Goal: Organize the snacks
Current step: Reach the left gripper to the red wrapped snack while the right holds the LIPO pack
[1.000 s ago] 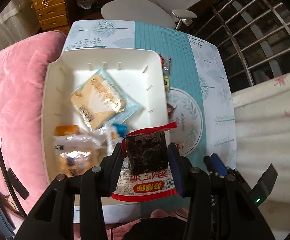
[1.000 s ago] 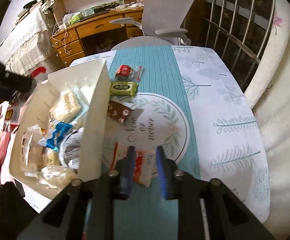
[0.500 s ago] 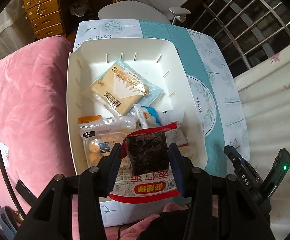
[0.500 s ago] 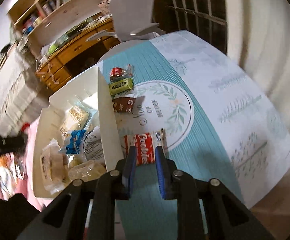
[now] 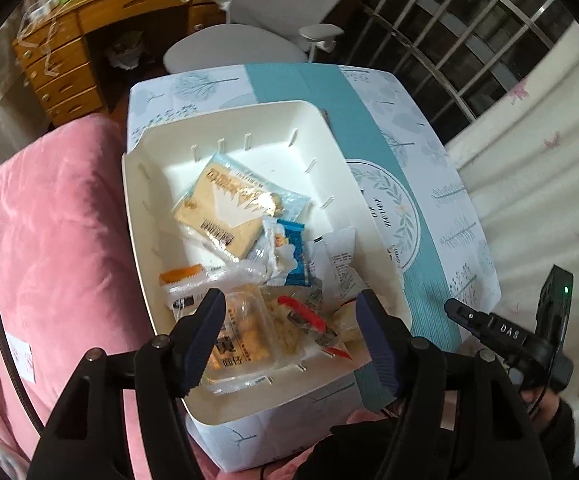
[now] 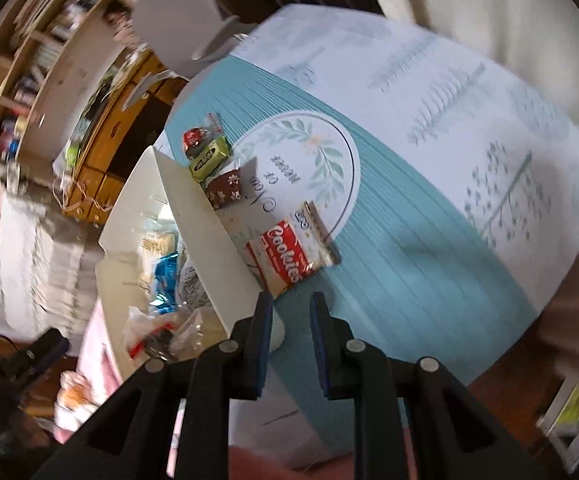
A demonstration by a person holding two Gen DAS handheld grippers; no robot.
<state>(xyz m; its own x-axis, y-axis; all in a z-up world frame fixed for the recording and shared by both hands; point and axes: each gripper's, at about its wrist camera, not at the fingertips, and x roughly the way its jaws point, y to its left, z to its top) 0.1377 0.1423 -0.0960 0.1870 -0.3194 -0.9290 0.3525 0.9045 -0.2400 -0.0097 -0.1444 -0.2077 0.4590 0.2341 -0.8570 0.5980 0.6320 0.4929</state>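
Tree-print tablecloth [image 5: 373, 92], left claw [image 5: 289, 320] opening, empty, above white bin [image 5: 137, 216]; right claw [image 6: 287, 312] closed, empty.

Both wrist cameras looked steeply down from close above the table [image 5: 373, 92]: the left over the white bin [image 5: 137, 216], the right tilted beside it; both views shared the bin.

The bin [image 5: 137, 216] was cream white. The surface [image 6: 429, 240] wore a teal striped band between white tree-printed panels. The cookie packet [image 6: 289, 252] was red and white; the blanket [image 5: 57, 220], pink.
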